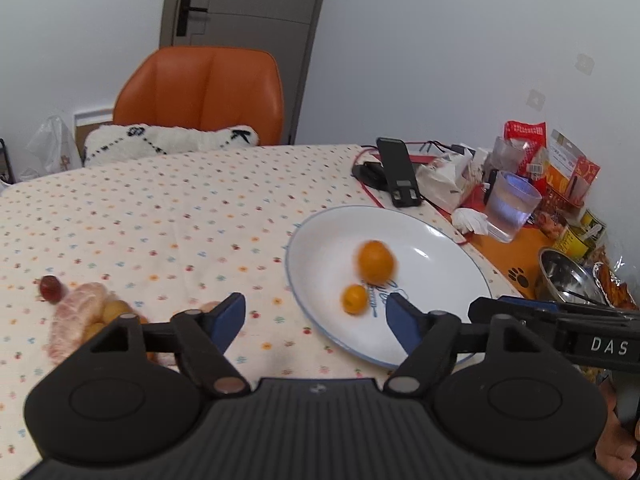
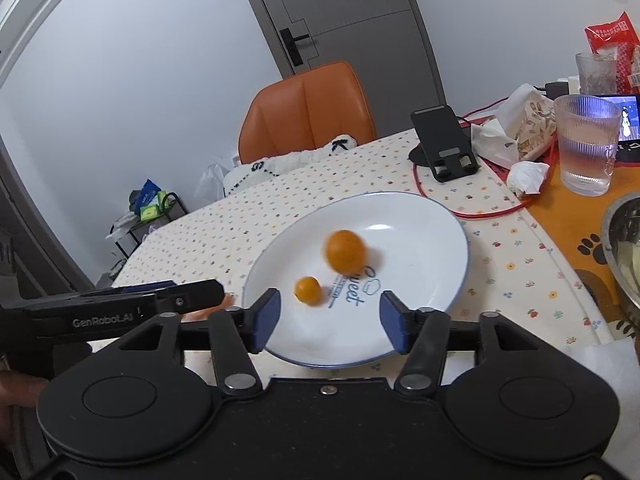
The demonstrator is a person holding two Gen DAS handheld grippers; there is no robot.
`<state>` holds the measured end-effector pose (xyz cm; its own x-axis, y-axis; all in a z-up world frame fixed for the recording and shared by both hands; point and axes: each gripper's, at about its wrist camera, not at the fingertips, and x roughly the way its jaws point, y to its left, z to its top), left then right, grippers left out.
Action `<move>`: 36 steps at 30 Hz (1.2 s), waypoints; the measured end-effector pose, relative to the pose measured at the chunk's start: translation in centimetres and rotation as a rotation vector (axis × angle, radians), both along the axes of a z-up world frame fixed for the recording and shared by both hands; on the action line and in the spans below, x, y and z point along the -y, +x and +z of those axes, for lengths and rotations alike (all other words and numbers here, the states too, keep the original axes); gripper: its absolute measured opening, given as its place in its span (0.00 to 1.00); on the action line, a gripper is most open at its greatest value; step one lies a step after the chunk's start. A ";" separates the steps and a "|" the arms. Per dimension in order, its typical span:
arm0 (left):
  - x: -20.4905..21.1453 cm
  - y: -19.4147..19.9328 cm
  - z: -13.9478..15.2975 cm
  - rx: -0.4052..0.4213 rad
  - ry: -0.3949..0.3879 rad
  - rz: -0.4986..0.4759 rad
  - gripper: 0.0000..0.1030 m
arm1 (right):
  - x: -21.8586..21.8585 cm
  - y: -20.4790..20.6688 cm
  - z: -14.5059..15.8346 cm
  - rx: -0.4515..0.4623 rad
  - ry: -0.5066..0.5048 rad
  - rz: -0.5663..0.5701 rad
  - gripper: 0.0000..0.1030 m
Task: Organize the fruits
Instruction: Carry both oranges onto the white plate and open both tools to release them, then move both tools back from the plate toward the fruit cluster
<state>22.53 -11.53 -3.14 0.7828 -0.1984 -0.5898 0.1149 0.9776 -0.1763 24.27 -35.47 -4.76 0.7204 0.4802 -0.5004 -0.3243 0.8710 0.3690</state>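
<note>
A white plate [image 1: 432, 248] [image 2: 420, 220] holds two orange fruits: a larger one [image 1: 375, 261] [image 2: 345, 251], motion-blurred, and a smaller one [image 1: 354, 299] [image 2: 307, 290]. My left gripper [image 1: 316, 320] stands open over the plate's near left rim with nothing between its blue pads. My right gripper [image 2: 328, 322] is open over the plate's near edge, empty. On the cloth to the left lie a peeled pink fruit segment [image 1: 78, 312], small yellow fruits [image 1: 114, 309] and a red fruit [image 1: 50, 288], partly hidden behind the left gripper.
A glass of water [image 1: 510, 210] [image 2: 587, 144], a phone stand [image 1: 398, 172] [image 2: 448, 142], a red cable [image 2: 480, 212], tissues, snack packets [image 1: 560, 160] and a steel bowl [image 1: 568, 276] [image 2: 624, 248] crowd the right side. An orange chair [image 1: 200, 92] stands behind the table.
</note>
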 end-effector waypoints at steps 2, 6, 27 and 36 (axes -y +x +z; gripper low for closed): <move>-0.5 -0.5 0.1 0.003 0.009 0.012 0.74 | -0.4 -0.2 0.1 0.002 0.003 0.002 0.60; -1.8 -1.5 0.0 0.003 0.017 0.050 0.75 | -1.1 -0.7 0.3 0.016 0.009 0.010 0.71; -8.1 -4.9 -0.4 -0.012 0.017 0.158 0.75 | -6.7 -2.2 0.9 0.105 0.001 0.089 1.00; -10.0 -5.5 -1.2 -0.025 0.026 0.180 0.75 | -9.3 -2.3 0.7 0.133 -0.049 0.107 1.00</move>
